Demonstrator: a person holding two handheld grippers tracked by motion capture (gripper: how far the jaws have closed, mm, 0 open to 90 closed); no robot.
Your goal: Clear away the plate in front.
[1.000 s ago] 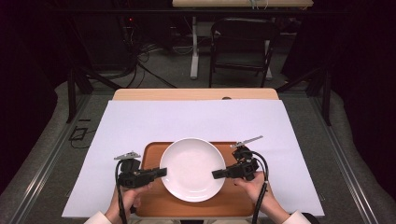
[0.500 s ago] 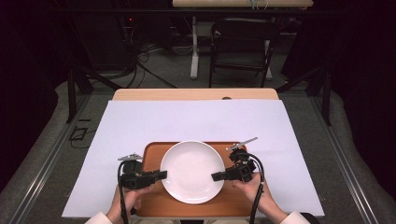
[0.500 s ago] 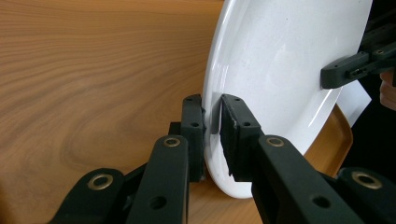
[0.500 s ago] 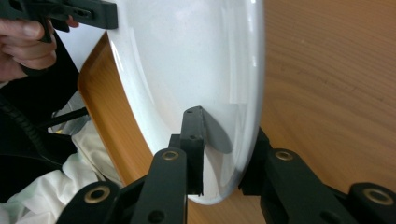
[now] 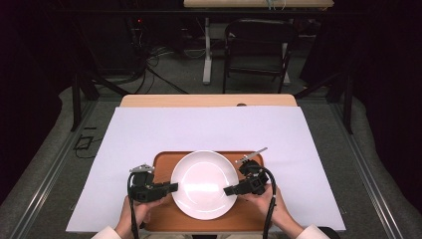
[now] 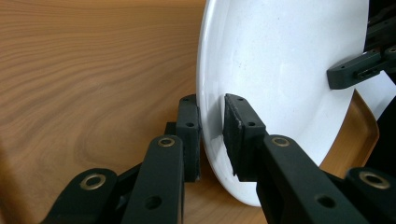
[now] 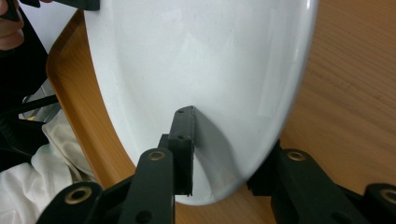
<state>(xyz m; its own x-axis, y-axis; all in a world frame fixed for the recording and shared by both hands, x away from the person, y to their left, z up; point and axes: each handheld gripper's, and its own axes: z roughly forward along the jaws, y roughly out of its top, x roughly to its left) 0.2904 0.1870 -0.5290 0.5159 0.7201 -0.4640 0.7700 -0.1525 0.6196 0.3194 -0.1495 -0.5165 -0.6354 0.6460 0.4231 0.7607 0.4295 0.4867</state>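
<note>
A round white plate (image 5: 204, 184) lies on a wooden tray (image 5: 161, 158) at the near edge of the table. My left gripper (image 5: 173, 187) is shut on the plate's left rim and my right gripper (image 5: 228, 190) on its right rim. In the left gripper view the two jaws of the left gripper (image 6: 212, 116) pinch the plate (image 6: 280, 60) from above and below over the tray (image 6: 93, 70). The right gripper (image 7: 229, 140) has one jaw on the plate (image 7: 201, 56). Its other jaw is tucked under the rim, above the tray (image 7: 355, 93).
A white paper sheet (image 5: 199, 129) covers most of the table, with a strip of wooden tabletop (image 5: 209, 100) at the far edge. Beyond the table stand a dark chair (image 5: 259, 45) and floor cables (image 5: 149, 59). The person's hands hold both grippers at the near edge.
The plate and both grippers have shifted slightly toward the person's side. Both grips on the rim are unchanged.
</note>
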